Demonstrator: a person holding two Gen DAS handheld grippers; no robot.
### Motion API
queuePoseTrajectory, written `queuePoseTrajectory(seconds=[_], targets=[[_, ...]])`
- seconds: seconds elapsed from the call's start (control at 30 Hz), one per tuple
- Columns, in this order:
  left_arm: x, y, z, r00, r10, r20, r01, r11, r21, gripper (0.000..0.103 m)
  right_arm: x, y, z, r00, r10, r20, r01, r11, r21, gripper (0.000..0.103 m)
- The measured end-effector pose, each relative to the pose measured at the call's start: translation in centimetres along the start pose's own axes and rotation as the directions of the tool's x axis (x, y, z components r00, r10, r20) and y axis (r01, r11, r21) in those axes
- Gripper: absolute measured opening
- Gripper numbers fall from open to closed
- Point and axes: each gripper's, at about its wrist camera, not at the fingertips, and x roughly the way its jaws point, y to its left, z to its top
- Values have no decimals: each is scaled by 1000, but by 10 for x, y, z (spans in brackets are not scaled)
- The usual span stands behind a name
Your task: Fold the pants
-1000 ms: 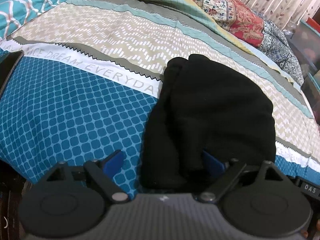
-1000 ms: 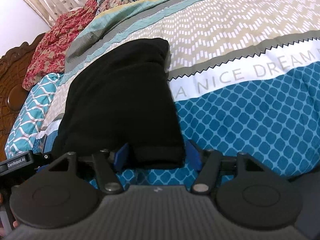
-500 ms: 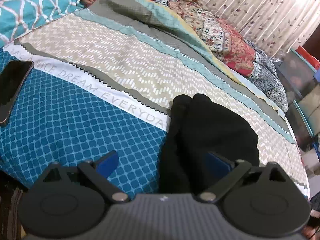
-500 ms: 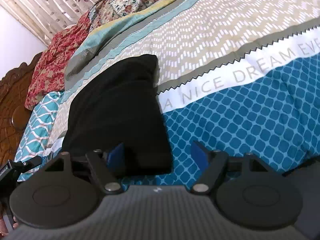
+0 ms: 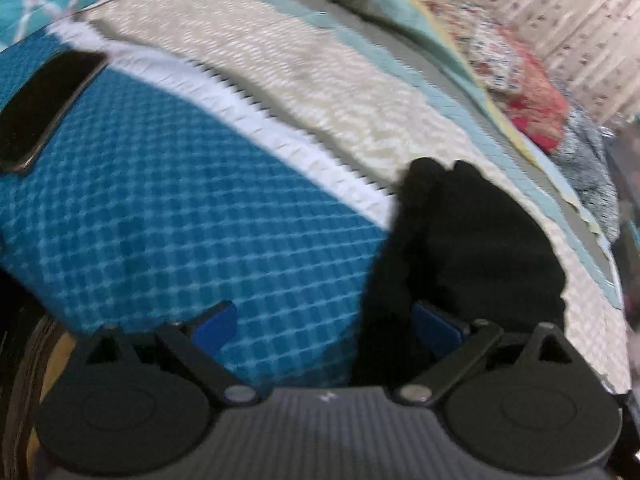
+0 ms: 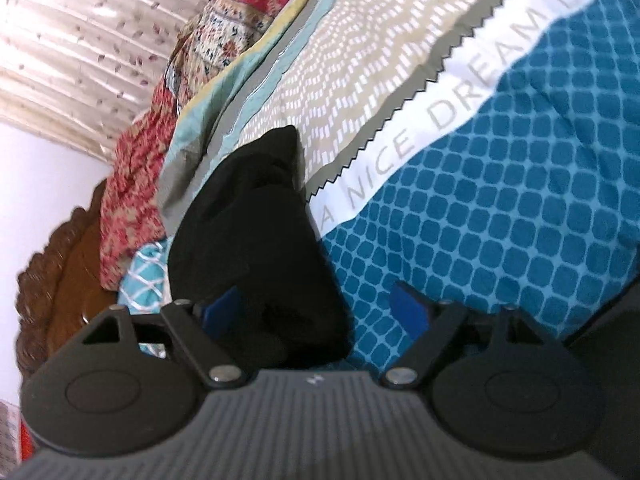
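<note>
Your left gripper (image 5: 326,326) stands wide open, the pants' (image 5: 472,248) near edge between its pads but unpressed; your right gripper (image 6: 316,308) has just been opening and is also spread, the pants (image 6: 256,248) beside its left pad (image 6: 224,306), not clamped; the pants lie folded in a black bundle on the bed (image 5: 192,216); a phone (image 5: 44,104) rests well apart on the blue cover.

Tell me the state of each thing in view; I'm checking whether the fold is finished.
black pants: folded into a compact bundle, lying on the bedspread.
left gripper: open, holding nothing.
right gripper: open, jaws just widened, pants released.
phone: lying flat, screen dark.
bedspread: spread out.
</note>
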Motion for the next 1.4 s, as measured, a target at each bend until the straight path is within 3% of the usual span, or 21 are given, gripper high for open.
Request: queuePoseTrajectory(seconds=[0.37, 0.63, 0.8, 0.87, 0.97, 1.1, 1.2, 1.3, 1.4], targets=[[10, 9, -17, 998, 50, 39, -50, 999, 11, 103, 0, 5, -6, 1000, 4, 13, -3, 997, -73, 89], [9, 12, -24, 997, 27, 73, -29, 999, 25, 103, 3, 6, -7, 1000, 27, 0, -27, 995, -100, 95], [6, 13, -22, 998, 17, 56, -17, 1000, 10, 103, 5, 10, -9, 999, 40, -13, -42, 990, -135, 101], [1, 17, -15, 999, -17, 28, 17, 1000, -8, 102, 6, 12, -8, 999, 34, -24, -37, 988, -147, 101], [-11, 21, -3, 991, -130, 27, 130, 991, -26, 99, 4, 18, -6, 1000, 16, -25, -19, 989, -145, 99], [-14, 5, 19, 978, -201, 46, 197, 977, 86, 103, 1, 22, 7, 999, 45, 23, -40, 982, -184, 86], [7, -11, 38, 958, -285, -5, 283, 947, 152, 103, 8, 28, 26, 997, 69, 19, -62, 966, -249, 86], [41, -22, 52, 961, -271, -58, 276, 947, 163, 103, 25, 33, 41, 998, 63, -11, -63, 954, -292, 87], [72, -29, 50, 938, -312, -149, 332, 933, 139, 103, 52, 32, 51, 994, 67, -90, -90, 956, -279, 87]])
